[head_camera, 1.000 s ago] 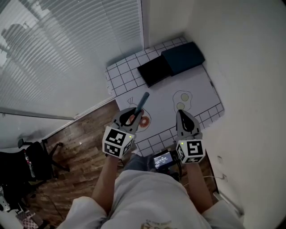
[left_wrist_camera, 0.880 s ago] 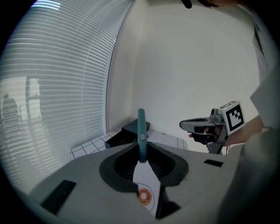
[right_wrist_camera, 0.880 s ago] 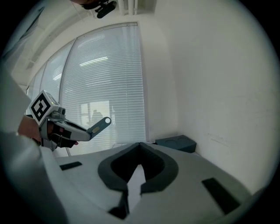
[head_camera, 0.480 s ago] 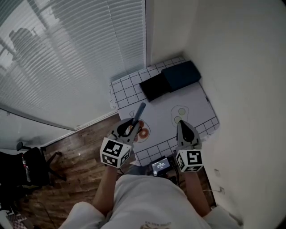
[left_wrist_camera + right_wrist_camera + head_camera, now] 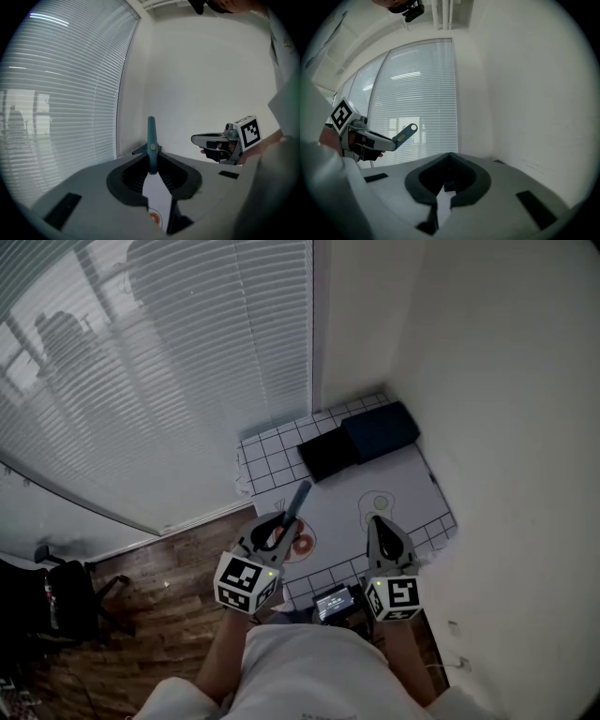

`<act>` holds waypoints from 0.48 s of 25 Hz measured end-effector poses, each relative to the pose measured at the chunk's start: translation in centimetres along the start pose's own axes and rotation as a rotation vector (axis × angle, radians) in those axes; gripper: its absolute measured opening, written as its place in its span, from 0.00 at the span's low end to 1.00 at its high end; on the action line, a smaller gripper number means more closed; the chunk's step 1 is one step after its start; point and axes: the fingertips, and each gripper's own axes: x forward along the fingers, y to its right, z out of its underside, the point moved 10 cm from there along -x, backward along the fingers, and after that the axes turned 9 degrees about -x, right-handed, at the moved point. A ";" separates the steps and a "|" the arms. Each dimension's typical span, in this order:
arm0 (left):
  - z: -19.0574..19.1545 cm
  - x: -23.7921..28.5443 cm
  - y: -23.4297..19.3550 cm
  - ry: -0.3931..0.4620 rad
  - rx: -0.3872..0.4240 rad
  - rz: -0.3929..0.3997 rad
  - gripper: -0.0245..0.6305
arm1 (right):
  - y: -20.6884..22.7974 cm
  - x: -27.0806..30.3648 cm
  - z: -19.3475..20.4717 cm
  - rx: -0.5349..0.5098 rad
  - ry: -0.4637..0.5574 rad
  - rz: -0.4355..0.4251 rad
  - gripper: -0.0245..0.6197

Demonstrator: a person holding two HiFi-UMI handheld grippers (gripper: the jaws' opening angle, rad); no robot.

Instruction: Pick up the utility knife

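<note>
The utility knife (image 5: 296,502) is slim and teal. It sticks out forward and upward from my left gripper (image 5: 279,526), which is shut on its handle end. In the left gripper view the utility knife (image 5: 151,140) stands upright between the jaws of my left gripper (image 5: 151,157), well above the white mat (image 5: 347,493). My right gripper (image 5: 378,521) hangs level beside it on the right, shut, with nothing between its tips. From the right gripper view, past my right gripper (image 5: 450,154), the utility knife (image 5: 407,132) shows at the left in front of the blinds.
A black box (image 5: 328,454) and a navy box (image 5: 380,430) lie at the mat's far end. The window blinds (image 5: 141,381) fill the left side and a white wall the right. Wooden floor (image 5: 178,559) and a black chair (image 5: 47,601) are at the lower left. A small screen (image 5: 333,601) sits near my waist.
Both grippers have risen together, so the mat lies farther below them. The left gripper keeps the knife; the right stays shut and empty.
</note>
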 end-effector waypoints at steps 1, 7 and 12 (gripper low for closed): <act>0.1 0.0 0.1 0.002 -0.002 -0.001 0.15 | 0.0 -0.1 0.1 -0.001 -0.001 -0.001 0.05; -0.1 -0.4 0.0 0.010 -0.004 -0.010 0.15 | 0.0 0.1 -0.2 0.006 0.009 -0.012 0.05; 0.1 -0.8 0.0 0.021 -0.009 -0.016 0.15 | 0.0 0.1 -0.5 0.005 0.022 -0.020 0.05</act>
